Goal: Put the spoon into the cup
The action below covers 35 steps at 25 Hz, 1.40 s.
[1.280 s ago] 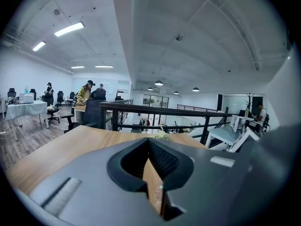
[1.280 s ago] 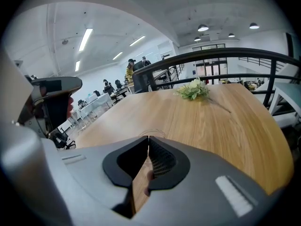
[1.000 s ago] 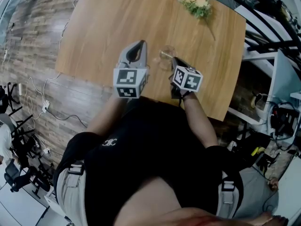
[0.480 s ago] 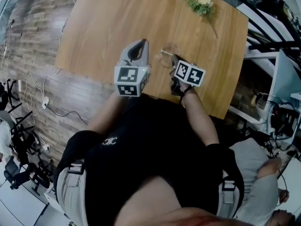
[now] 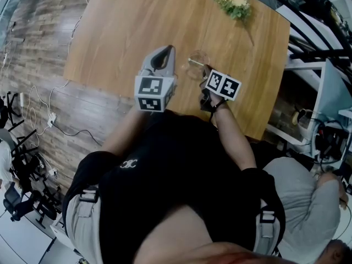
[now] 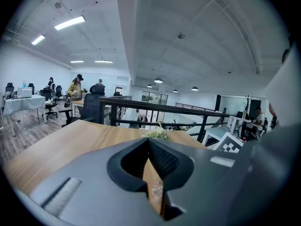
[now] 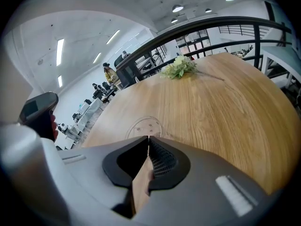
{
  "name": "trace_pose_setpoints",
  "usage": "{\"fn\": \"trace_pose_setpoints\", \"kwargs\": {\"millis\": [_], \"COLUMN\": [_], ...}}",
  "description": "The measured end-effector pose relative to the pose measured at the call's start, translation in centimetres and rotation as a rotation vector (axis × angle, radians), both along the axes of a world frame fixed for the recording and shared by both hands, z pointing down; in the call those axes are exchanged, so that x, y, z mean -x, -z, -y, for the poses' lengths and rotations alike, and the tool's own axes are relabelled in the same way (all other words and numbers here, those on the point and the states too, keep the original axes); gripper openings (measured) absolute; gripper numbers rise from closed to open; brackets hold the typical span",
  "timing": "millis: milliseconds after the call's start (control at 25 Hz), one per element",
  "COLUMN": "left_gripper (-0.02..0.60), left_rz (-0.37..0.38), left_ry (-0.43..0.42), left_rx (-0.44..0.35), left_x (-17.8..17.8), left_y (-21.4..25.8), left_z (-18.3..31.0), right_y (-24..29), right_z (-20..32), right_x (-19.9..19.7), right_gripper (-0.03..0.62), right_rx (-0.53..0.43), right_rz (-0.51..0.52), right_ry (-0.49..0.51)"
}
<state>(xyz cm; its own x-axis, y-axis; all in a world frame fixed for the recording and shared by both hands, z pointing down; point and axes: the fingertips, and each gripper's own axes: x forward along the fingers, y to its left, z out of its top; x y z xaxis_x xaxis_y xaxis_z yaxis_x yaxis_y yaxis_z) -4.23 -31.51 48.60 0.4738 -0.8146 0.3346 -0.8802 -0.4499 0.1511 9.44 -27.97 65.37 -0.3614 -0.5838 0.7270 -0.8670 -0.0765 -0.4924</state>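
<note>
Slightly turned since a second ago, the right gripper (image 5: 205, 71) has its fingers together with nothing between them. The clear cup (image 7: 146, 126) stands on the tabletop (image 5: 126, 26) just ahead of those fingers. The left gripper (image 5: 164, 50) hovers alongside, fingers also together and empty, with the cup off to their right. The spoon cannot be made out for certain.
</note>
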Motion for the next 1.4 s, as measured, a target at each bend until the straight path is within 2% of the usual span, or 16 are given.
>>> {"fn": "trace_pose_setpoints", "kwargs": {"millis": [240,560,720,1240,1400], "left_gripper": [0.011,0.011,0.011,0.011,0.011], "left_rz": [0.003,0.007,0.008,0.009,0.009], "left_ry": [-0.021,-0.039,-0.046,-0.076,-0.085], "left_rx": [0.011,0.015,0.017,0.024,0.023], "left_x": [-0.3,-0.8,-1.0,-2.0,-2.5], "left_y": [-0.3,-0.6,-0.6,-0.8,-0.9], "left_z": [-0.1,-0.1,-0.1,-0.1,-0.2], "right_y": [-0.5,-0.4,-0.1,0.0,0.6], "right_z": [-0.2,0.0,0.0,-0.9,-1.3], "right_x": [-0.4,-0.3,0.2,-1.3,-2.7], "right_gripper": [0.014,0.032,0.054,0.101,0.078], "right_rx": [0.023,-0.006,-0.026,-0.043,-0.089], "right_rz": [0.024,0.105,0.085,0.045,-0.007], "right_ry": [-0.026,-0.030,-0.006,-0.034,-0.075]}}
